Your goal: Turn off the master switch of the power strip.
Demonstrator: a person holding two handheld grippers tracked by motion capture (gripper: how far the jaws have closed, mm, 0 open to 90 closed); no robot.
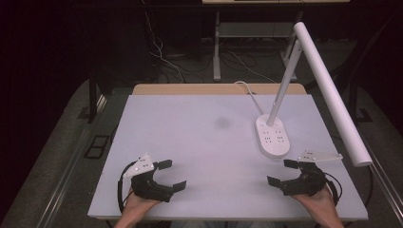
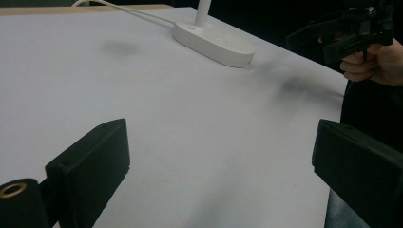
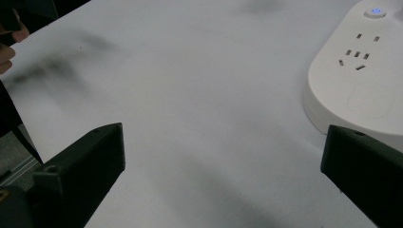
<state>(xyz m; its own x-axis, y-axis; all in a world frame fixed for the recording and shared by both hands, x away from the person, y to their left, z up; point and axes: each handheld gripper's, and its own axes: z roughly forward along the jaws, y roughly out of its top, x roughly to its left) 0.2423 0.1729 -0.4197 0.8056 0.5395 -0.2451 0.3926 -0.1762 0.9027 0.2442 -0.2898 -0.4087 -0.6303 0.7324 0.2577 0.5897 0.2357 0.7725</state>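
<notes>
**Matt desk, smooth plastic lamp, black claws**

The pale grey-white desk (image 1: 199, 142) top looks matt and smooth, with a faint dark smudge (image 1: 222, 122); a light wooden edge (image 1: 190, 89) shows at its far side. The white oval lamp base (image 1: 272, 137) seems smooth plastic with a slight sheen, like its white arm (image 1: 331, 92). The left claw (image 1: 170, 175) and right claw (image 1: 280, 172) look matt black plastic, with pale grey plates.

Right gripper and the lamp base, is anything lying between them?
Nothing: in the right gripper view, bare white table top runs from the open right gripper to the lamp base.
</notes>
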